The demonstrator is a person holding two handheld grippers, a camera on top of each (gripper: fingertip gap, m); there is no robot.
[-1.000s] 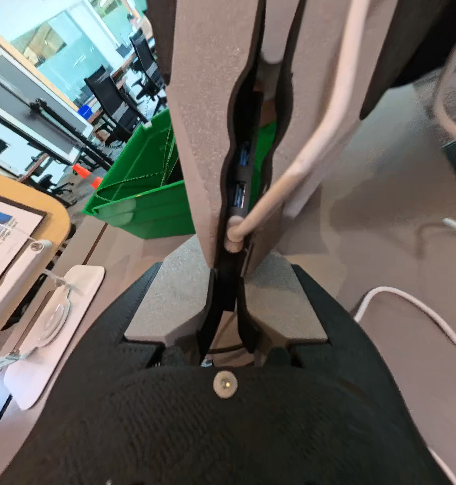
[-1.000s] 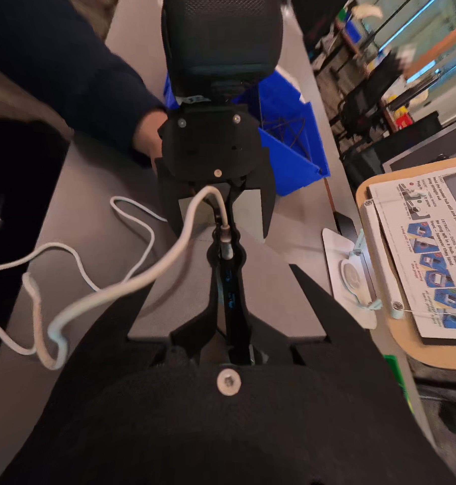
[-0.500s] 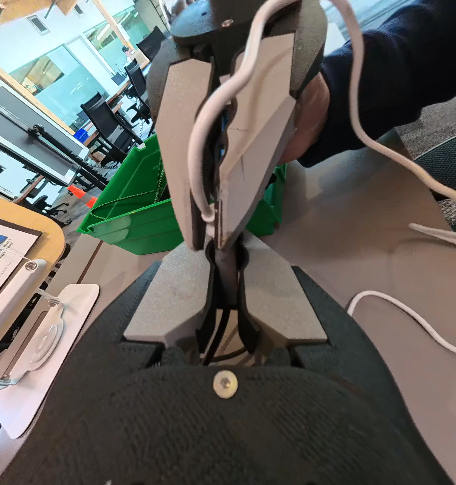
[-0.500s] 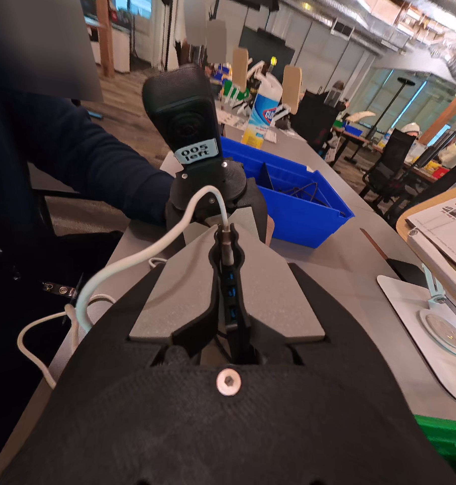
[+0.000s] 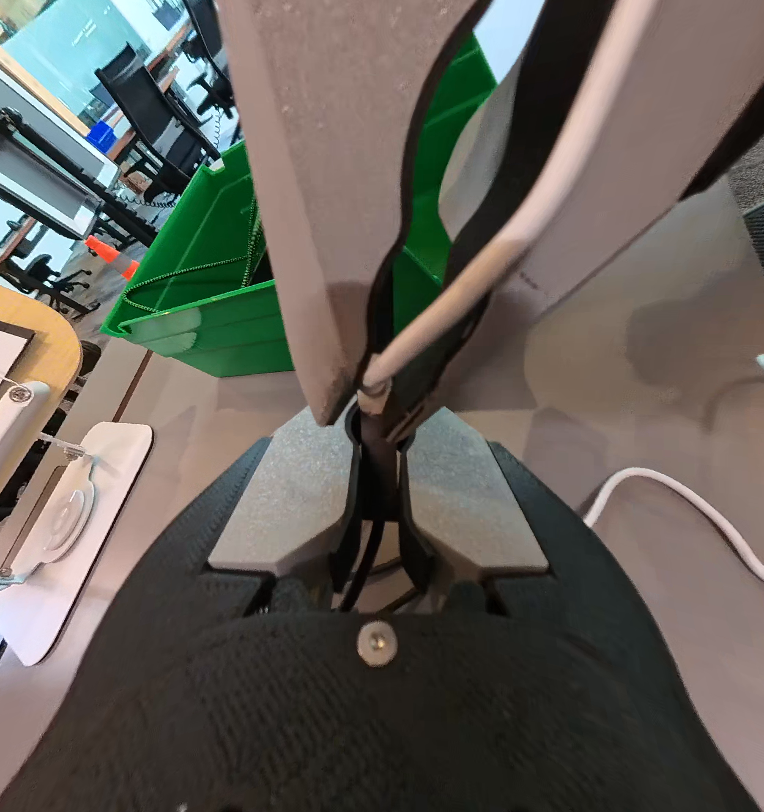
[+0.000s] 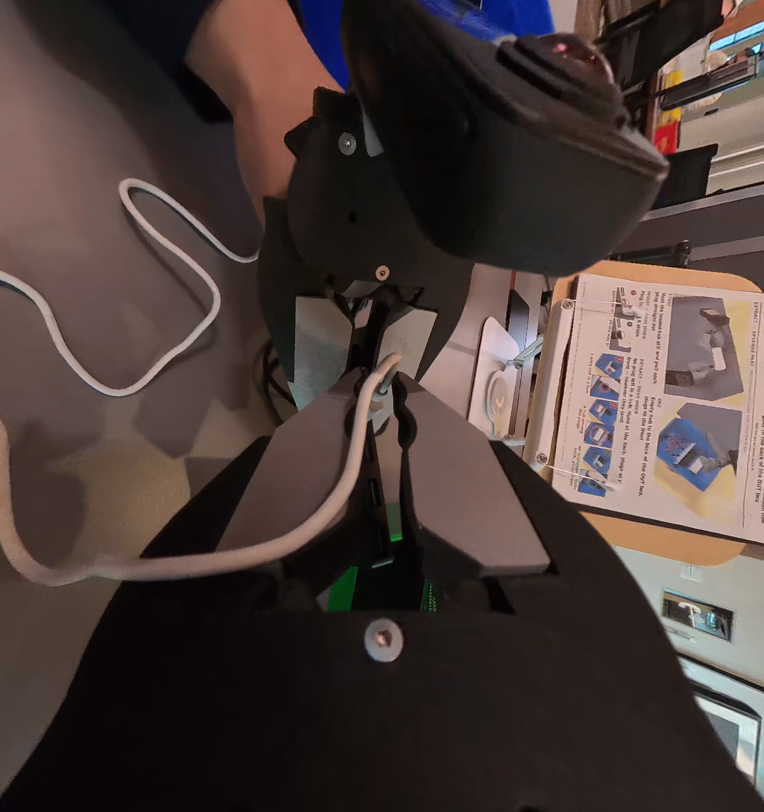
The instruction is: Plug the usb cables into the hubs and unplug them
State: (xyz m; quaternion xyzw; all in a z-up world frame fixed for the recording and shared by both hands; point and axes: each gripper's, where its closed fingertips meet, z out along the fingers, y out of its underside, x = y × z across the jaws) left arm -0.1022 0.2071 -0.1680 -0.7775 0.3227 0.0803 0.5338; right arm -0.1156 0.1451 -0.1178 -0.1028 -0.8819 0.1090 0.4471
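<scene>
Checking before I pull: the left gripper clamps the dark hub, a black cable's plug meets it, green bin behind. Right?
Not quite. The cable is white, not black; the left wrist view shows it. The left gripper does clamp the dark hub, with the green bin behind.

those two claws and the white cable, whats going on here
A person is working two handheld claws head to head over a grey table. The left claw is shut on a dark usb hub. The right claw is shut on the plug end of a white usb cable, right at the hub's end. Whether the plug is seated cannot be told. A green bin sits behind.
</scene>
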